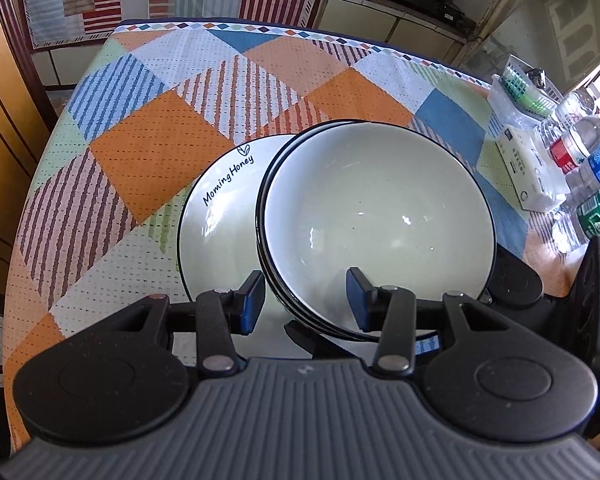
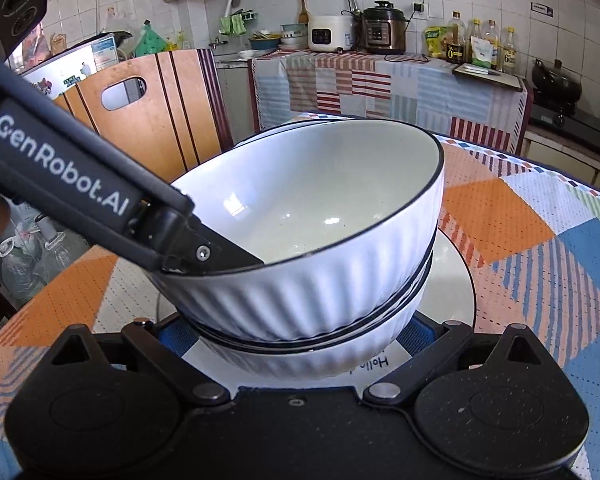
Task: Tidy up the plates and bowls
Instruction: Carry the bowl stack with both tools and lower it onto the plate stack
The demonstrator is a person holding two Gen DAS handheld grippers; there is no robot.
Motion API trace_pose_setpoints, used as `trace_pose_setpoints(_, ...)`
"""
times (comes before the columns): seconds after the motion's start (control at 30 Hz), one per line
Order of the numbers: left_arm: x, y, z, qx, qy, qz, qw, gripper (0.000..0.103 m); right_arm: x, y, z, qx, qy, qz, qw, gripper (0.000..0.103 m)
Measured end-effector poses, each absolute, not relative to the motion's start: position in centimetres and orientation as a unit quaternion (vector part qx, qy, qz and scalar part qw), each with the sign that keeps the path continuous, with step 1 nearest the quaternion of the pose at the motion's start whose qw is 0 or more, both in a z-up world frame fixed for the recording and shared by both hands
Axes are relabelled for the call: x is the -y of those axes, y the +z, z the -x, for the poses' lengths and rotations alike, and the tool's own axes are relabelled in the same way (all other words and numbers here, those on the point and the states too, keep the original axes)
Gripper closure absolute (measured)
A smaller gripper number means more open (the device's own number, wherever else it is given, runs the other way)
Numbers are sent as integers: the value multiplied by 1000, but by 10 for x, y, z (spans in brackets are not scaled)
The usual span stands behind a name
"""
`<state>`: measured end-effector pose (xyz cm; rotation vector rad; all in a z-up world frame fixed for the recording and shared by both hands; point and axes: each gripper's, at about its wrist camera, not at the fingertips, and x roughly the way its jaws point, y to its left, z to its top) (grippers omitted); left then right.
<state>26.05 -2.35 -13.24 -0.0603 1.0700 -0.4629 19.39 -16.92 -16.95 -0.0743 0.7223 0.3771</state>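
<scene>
Several white ribbed bowls with black rims are nested in a tilted stack [image 1: 376, 216] [image 2: 320, 240] on a white plate [image 1: 220, 216] [image 2: 452, 280] lettered "Morning Honey". My left gripper [image 1: 306, 300] is open, its fingers straddling the near rim of the top bowl, one outside and one inside; in the right wrist view its finger [image 2: 220, 254] rests inside that rim. My right gripper [image 2: 296, 336] is open wide around the base of the stack, with its blue pads mostly hidden behind the bowls.
The table carries a patchwork cloth [image 1: 152, 148]. Water bottles [image 1: 588, 160], a tissue pack [image 1: 528, 176] and a green basket [image 1: 528, 88] stand at the right edge. A wooden chair [image 2: 148, 112] is behind the table. The kitchen counter holds cookers [image 2: 380, 28].
</scene>
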Motion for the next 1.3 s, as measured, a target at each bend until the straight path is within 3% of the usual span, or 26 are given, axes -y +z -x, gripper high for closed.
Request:
trace_pose_setpoints(0.57, 34, -136, -267, -472, -196, 10, 860, 61, 173, -180, -213, -329, 182, 32, 926, 2)
trace_pose_setpoints(0.73, 34, -134, -272, -476, -192, 32, 858, 61, 170, -180, -217, -360, 175, 41, 915, 3)
trace_pose_setpoints(1.3, 19, -95, -232, -429, -177, 34, 885, 57, 182, -144, -156, -354, 112, 47, 927, 2)
